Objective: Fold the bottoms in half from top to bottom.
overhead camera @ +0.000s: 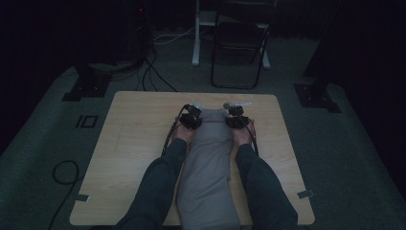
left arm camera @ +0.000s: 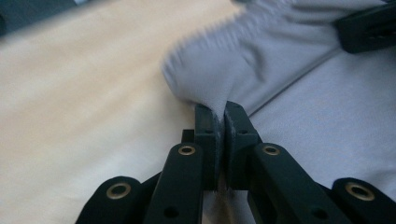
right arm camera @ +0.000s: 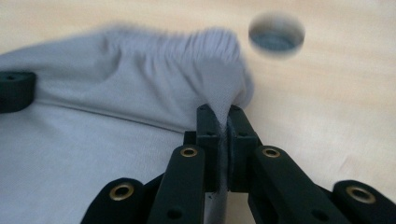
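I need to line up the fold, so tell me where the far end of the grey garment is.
In the high view the grey garment runs up the table's middle; its far end lies between the left gripper and right gripper, each pinching a corner.

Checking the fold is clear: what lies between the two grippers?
In the high view, between the left gripper and the right gripper, lies the grey cloth, each pinching a far corner; nothing else.
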Available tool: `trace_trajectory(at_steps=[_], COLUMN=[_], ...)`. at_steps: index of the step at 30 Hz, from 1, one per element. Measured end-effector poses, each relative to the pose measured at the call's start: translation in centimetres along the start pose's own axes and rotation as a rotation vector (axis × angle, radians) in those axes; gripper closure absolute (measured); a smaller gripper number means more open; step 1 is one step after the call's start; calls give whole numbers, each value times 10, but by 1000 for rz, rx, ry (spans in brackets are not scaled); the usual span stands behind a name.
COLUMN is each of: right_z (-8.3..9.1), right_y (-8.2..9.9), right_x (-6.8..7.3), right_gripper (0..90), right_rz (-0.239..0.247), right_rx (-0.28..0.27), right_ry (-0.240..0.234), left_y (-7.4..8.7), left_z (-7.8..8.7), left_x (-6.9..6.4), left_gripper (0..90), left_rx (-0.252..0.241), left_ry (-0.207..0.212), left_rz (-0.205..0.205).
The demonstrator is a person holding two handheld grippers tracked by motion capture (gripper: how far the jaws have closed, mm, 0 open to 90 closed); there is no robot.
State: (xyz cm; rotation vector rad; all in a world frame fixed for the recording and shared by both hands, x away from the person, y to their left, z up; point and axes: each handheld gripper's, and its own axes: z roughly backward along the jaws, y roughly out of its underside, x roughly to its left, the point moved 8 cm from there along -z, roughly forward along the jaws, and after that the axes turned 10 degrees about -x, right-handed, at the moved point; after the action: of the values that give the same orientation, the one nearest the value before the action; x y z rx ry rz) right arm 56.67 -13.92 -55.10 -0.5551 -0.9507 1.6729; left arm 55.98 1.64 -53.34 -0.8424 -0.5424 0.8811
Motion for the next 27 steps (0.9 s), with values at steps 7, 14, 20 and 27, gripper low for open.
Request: trace_trajectory(at_steps=[7, 14, 20, 27], right_z=[25, 43, 70, 87], right_y=[-44, -43, -8, 49], right_x=[5, 14, 29, 46], right_gripper=[862, 861, 859, 857], right_rz=[7, 33, 79, 112], right_rx=[-116, -117, -98, -20], right_ry=[-36, -78, -150, -212], left_y=[-40, -41, -2, 64], left_z=[25, 43, 72, 93], left_x=[9, 4, -18, -47], left_gripper=[861, 857, 855, 854], left_rx=[-110, -128, -104, -15], left_ry=[-13, 22, 74, 131], left_rz=[-16, -20, -51, -64])
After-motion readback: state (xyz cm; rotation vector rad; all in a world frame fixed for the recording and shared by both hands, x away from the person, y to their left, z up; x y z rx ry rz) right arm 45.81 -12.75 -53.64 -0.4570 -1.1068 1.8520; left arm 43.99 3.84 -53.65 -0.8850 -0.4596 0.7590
